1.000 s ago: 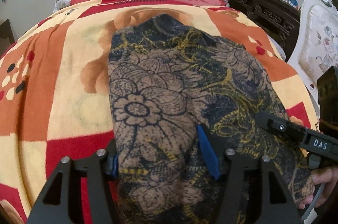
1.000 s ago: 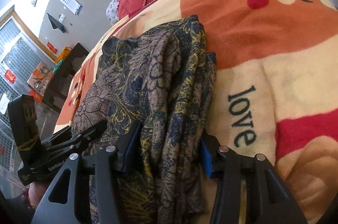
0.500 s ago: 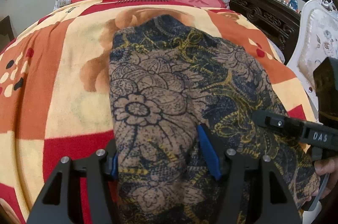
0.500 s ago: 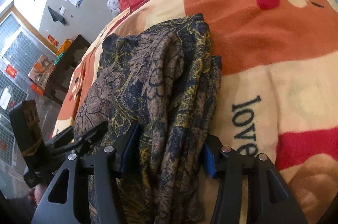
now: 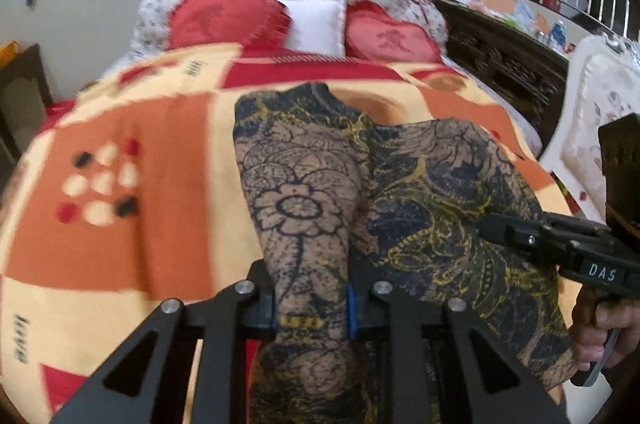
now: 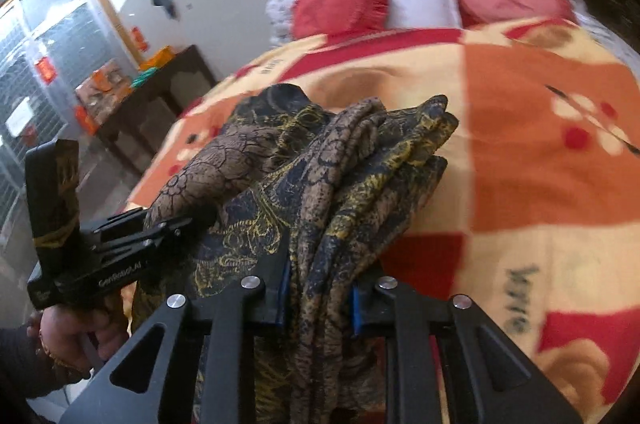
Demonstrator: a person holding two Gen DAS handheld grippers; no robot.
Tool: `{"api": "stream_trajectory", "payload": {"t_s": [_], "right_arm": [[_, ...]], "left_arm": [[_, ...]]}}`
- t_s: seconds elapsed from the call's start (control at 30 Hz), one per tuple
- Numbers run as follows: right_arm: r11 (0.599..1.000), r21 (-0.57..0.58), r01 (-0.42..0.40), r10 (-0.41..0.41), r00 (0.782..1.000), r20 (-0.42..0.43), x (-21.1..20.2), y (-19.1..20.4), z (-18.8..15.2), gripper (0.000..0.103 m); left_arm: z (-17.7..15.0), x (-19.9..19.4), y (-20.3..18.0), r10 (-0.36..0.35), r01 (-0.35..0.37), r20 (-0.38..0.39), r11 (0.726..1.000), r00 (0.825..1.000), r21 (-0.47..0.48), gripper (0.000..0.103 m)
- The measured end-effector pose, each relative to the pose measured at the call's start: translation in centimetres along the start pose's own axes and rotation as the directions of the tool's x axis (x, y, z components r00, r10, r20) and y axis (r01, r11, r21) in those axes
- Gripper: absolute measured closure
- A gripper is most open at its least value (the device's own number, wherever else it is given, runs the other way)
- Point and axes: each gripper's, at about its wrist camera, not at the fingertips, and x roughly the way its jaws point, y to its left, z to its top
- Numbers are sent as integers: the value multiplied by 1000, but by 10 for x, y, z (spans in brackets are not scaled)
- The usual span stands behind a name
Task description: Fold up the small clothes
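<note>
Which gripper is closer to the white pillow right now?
Can't tell. Left gripper and right gripper both clamp the garment's near edge, similarly far from the white pillow at the headboard.

Two red heart cushions (image 5: 224,16) flank a white pillow (image 5: 316,22) beyond the blanket (image 5: 132,184).

Brown-navy-yellow floral garment (image 5: 304,208); orange-cream-red, seemingly dotted blanket (image 5: 120,152).

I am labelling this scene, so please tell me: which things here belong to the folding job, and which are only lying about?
Part of the job:
- patterned garment, pinched at its near edge
- left gripper, shut on it
- right gripper, shut on it
- blanket on which it lies

Only lying about:
- red heart cushions
- white pillow
- dark carved cabinet
- white chair
</note>
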Motion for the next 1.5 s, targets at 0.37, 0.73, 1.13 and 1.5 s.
{"api": "stream_trajectory", "payload": {"t_s": [0.37, 0.73, 1.13, 1.5], "right_arm": [[1000, -14, -11, 10, 996, -91, 105, 35, 18, 76], [999, 12, 46, -45, 997, -62, 59, 21, -2, 67], [951, -267, 154, -194, 972, -132, 74, 81, -63, 95], [965, -144, 219, -229, 972, -54, 63, 90, 8, 96]], "left_arm": [[-7, 62, 75, 82, -85, -101, 996, 992, -25, 67], [19, 19, 109, 46, -36, 42, 979, 998, -202, 48], [-28, 65, 73, 66, -66, -4, 988, 998, -139, 47], [38, 30, 72, 76, -63, 65, 979, 995, -195, 39]]}}
